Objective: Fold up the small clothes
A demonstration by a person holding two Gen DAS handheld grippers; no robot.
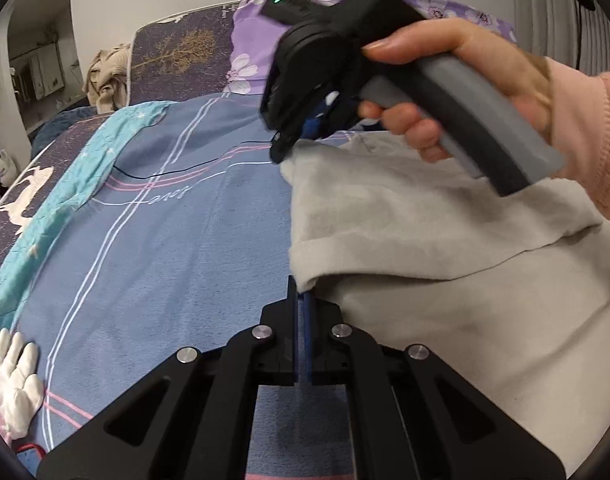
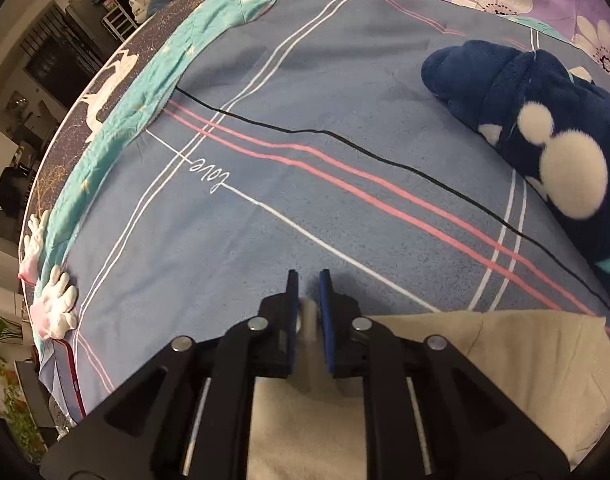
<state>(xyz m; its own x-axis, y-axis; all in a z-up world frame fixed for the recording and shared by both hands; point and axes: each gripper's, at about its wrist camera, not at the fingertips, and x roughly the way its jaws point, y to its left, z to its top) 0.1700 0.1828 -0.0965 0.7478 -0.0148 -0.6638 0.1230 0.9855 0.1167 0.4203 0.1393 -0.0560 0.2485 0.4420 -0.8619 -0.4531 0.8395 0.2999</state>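
Observation:
A light grey garment lies on the blue striped bedsheet, its upper layer turned over the lower one. My left gripper is shut on the garment's folded left edge. In the left wrist view, my right gripper is held in a hand above the garment's far left corner and pinches it. In the right wrist view, my right gripper holds a bunched bit of the grey garment between its blue pads.
A dark blue fleece garment with white pompoms lies at the right of the bed. A turquoise cloth runs along the left edge, with white and pink gloves near the corner. A purple flowered cover lies at the far side.

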